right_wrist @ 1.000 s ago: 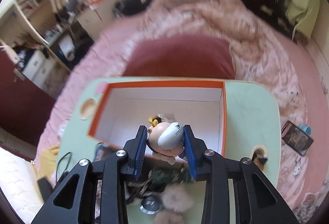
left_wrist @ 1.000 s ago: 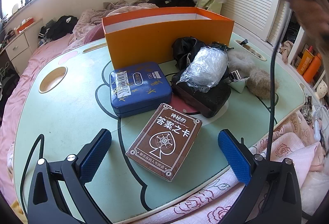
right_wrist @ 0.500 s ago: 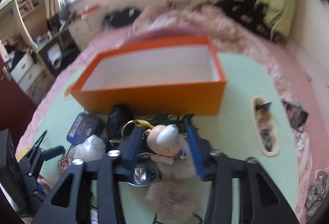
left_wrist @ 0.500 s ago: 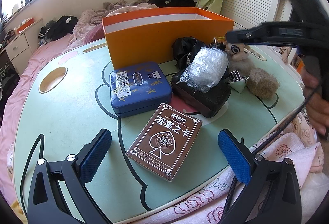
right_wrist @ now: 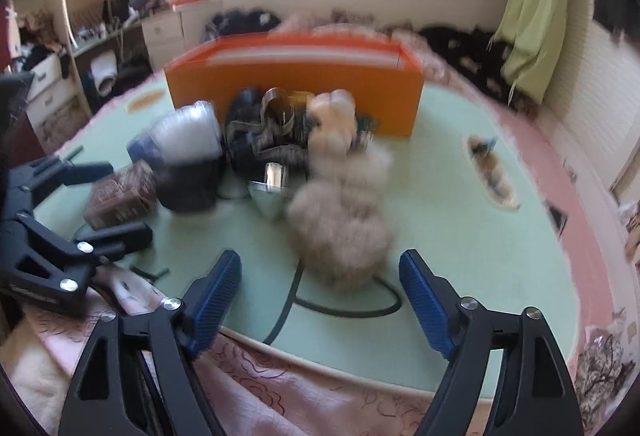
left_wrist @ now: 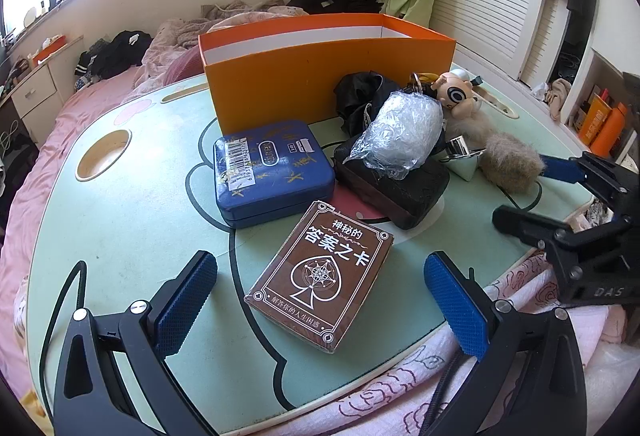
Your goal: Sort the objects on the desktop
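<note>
Your left gripper (left_wrist: 320, 296) hangs with its jaws spread wide and nothing between the pads, tilted down over the near edge of the green table (left_wrist: 120, 204); the brown card box (left_wrist: 320, 272) lies flat on the table just beyond the fingertips, untouched. Your right gripper (right_wrist: 320, 292) is at the table's near right edge, its jaws opening and already wide, with nothing between them. The doll keychain (left_wrist: 456, 92) sits in the clutter just in front of the orange box (left_wrist: 304, 84), not inside it, its fur pompom (left_wrist: 508, 164) trailing toward your right gripper. Beside it, the crumpled clear plastic bag (left_wrist: 400, 132) rests on the black case (left_wrist: 396, 188), and the blue tin (left_wrist: 272, 168) lies to their left, near the orange box's front wall.
</note>
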### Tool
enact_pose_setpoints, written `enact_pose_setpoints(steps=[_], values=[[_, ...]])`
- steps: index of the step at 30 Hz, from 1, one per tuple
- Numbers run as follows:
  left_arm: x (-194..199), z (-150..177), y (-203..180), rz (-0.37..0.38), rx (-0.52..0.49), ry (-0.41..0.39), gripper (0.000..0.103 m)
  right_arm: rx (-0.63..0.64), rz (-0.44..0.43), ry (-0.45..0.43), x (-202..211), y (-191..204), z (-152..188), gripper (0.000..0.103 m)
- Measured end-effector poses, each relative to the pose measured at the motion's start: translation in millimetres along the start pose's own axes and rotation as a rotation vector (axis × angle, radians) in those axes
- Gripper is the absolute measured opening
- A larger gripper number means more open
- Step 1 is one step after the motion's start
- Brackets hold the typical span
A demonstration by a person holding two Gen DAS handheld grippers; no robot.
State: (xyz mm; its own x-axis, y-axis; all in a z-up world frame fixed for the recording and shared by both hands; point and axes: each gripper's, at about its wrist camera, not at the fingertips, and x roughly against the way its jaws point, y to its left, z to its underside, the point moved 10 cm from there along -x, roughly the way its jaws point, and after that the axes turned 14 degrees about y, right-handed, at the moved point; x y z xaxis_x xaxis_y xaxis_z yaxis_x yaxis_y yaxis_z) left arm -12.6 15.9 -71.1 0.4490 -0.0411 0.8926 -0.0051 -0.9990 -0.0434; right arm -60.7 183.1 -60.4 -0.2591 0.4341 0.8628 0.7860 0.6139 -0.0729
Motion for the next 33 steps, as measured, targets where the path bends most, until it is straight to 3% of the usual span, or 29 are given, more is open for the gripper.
enact_pose_setpoints(steps=[2, 11, 33], values=[[0, -1, 0, 0.000, 0.000, 0.000, 0.103, -0.013, 0.004, -0.002, -3, -3, 0, 0.103], [0, -1, -1, 0.000, -0.001, -0.001, 0.103, -0.018, 0.000, -0.060, -2, -8, -2, 0.103], [0, -1, -1, 0.002, -0.002, -0.002, 0.103, -0.088, 0.033, -0.057, -1, -13, -4, 0.103]])
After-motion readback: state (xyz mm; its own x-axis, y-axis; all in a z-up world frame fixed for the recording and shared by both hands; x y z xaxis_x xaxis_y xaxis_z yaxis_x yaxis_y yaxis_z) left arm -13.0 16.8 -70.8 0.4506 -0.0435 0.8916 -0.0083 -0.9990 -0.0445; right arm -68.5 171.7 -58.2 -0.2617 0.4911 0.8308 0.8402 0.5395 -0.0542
